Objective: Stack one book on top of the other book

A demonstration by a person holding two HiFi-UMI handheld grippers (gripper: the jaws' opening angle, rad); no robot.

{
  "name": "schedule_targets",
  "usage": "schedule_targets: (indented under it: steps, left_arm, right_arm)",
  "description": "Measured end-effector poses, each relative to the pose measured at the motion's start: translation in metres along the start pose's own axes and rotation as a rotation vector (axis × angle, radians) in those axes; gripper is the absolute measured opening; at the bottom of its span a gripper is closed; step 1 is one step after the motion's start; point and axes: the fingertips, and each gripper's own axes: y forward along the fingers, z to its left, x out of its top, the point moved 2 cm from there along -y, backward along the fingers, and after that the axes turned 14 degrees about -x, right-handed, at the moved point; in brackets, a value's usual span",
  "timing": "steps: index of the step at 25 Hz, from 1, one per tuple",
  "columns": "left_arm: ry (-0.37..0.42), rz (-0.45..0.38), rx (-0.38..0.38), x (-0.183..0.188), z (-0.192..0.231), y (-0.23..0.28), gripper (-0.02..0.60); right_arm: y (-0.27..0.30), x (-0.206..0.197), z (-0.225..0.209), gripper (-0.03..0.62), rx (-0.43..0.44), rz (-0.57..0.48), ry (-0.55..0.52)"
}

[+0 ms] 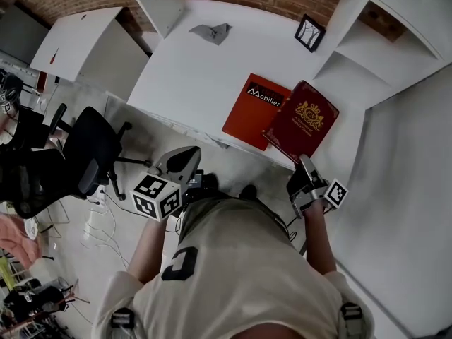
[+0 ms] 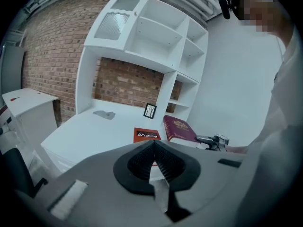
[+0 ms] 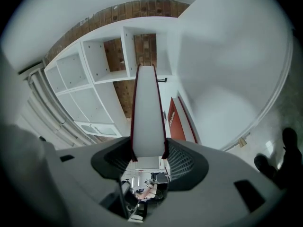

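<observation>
Maroon book [image 1: 302, 121] with a gold crest lies just right of the orange book [image 1: 254, 110] on the white desk [image 1: 191, 69], angled, its near left corner touching or slightly lapping the orange cover; cannot tell which. Right gripper [image 1: 305, 167] is clamped on the maroon book's near edge: in the right gripper view the white page block sits between the two pads, a dark red cover against each. Left gripper [image 2: 152, 145] hangs well short of the orange book, off the desk front, pads together, nothing between them. Stacking not yet done; my read is the lift-and-carry onto the orange book comes next. Risks, as judgement. The grip is at one edge only, so a thick book may sag or pivot in the pads once its far end leaves the desk. If the far end drags, it could catch the orange book's right edge and shove it leftward or crumple the thin cover instead of riding over it. The pinch holds both covers, but a loosening could let pages fan open. A small black picture frame [image 1: 310, 32] stands beyond the orange book, near the shelf unit; an overshoot on the swing could knock it flat.
</observation>
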Motion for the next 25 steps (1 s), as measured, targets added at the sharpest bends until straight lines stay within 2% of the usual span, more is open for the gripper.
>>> schedule_targets:
  steps: [4, 8, 15, 25]
  left_arm:
    - [0.019, -0.013, -0.028, 0.006, 0.002, 0.013, 0.003]
    - [0.034, 0.016, -0.056, 0.001, 0.013, 0.01, 0.003]
    - [0.025, -0.009, -0.062, 0.016, 0.071, -0.021, 0.003]
    - [-0.03, -0.073, -0.099, 0.029, 0.144, -0.061, 0.003]
  right_arm:
    - [0.003, 0.001, 0.006, 0.213, 0.01, 0.0, -0.004]
    - [0.002, -0.008, 0.002, 0.213, -0.014, -0.017, 0.0]
    - [0.028, -0.024, 0.014, 0.213, -0.024, -0.086, 0.017]
    - [0.068, -0.051, 0.04, 0.213, -0.041, -0.133, -0.051]
